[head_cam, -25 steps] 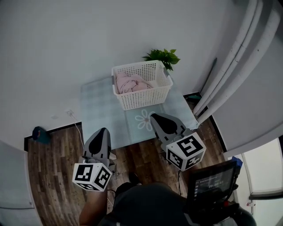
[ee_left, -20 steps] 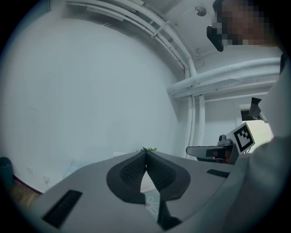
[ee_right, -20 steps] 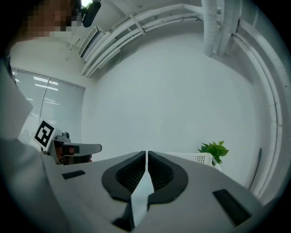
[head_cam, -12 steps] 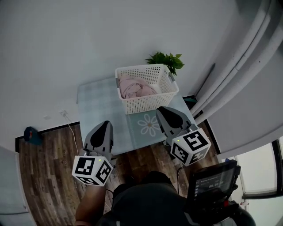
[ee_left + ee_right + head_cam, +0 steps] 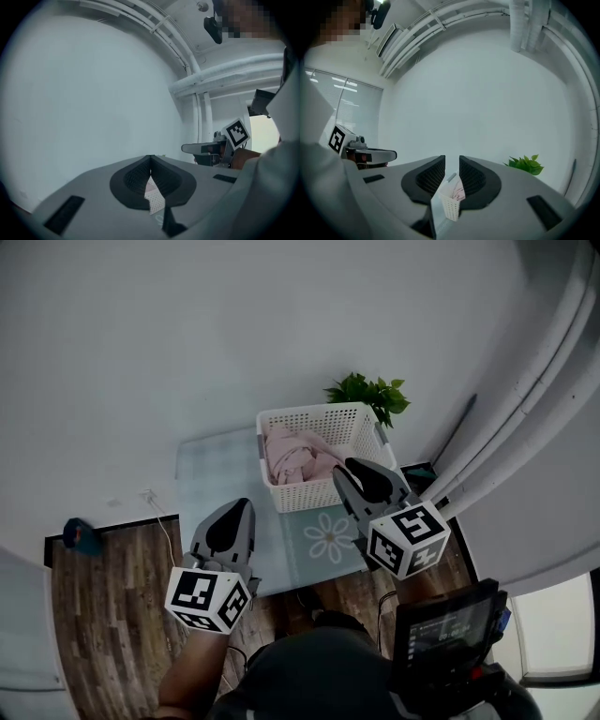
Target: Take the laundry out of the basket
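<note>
A white lattice basket (image 5: 323, 474) stands on a low table with a pale blue checked cloth (image 5: 211, 474). Crumpled pink laundry (image 5: 292, 454) lies inside it. My right gripper (image 5: 349, 467) hovers over the basket's near right corner. Its jaws are opening, with a narrow gap and nothing between them (image 5: 452, 161). Through that gap I see the basket (image 5: 451, 208) and the pink laundry (image 5: 457, 191). My left gripper (image 5: 240, 510) hangs over the table's near edge, left of the basket, and its tips meet (image 5: 150, 158) with nothing held.
A green potted plant (image 5: 371, 393) stands behind the basket against the white wall. White pipes (image 5: 525, 399) run down at the right. On the wooden floor lie a blue object (image 5: 81, 532) and a cable (image 5: 161, 507). A dark screen (image 5: 448, 634) sits low right.
Both grippers have moved forward towards the basket. The right one now overlaps the basket's near right corner.
</note>
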Tool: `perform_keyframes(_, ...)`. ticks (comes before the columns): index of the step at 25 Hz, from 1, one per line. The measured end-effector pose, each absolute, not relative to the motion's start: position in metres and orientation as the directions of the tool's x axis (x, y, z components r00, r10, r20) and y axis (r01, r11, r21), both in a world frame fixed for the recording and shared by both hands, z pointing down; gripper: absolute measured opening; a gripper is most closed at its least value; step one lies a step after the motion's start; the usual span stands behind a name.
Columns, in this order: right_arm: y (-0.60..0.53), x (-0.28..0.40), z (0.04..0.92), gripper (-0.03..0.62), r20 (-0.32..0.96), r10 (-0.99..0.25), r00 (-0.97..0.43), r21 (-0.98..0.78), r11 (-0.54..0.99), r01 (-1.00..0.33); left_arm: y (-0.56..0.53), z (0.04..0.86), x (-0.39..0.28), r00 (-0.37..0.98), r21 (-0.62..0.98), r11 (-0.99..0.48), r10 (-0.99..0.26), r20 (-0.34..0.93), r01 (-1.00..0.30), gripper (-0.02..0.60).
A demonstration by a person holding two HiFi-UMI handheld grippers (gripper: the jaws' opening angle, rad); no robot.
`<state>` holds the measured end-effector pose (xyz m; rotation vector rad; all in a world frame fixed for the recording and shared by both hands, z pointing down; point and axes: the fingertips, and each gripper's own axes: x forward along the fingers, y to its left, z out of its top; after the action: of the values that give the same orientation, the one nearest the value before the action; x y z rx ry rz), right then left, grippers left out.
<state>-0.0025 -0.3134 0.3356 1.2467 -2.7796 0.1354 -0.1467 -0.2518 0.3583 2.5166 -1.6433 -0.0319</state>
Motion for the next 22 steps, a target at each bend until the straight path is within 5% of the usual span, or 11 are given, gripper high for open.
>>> perform_keyframes(8, -0.394, -0.01, 0.347, 0.209, 0.19, -0.653, -0.733, -0.084, 0.733, -0.675, -0.331, 0.364, -0.14, 0.395, 0.172, -0.375, -0.914, 0.097, -0.911, 0.009)
perform_keyframes(17, -0.473, -0.041, 0.453, 0.45, 0.484, -0.42, -0.768, -0.096, 0.847, -0.523, -0.395, 0.4, -0.153, 0.339, 0.157, -0.311, -0.917, 0.211, -0.937, 0.011)
perform_keyframes(22, -0.497, -0.049, 0.503, 0.48, 0.563, -0.32, -0.762, -0.145, 0.869, -0.473, -0.42, 0.42, -0.16, 0.312, 0.158, -0.278, -0.913, 0.263, -0.947, 0.011)
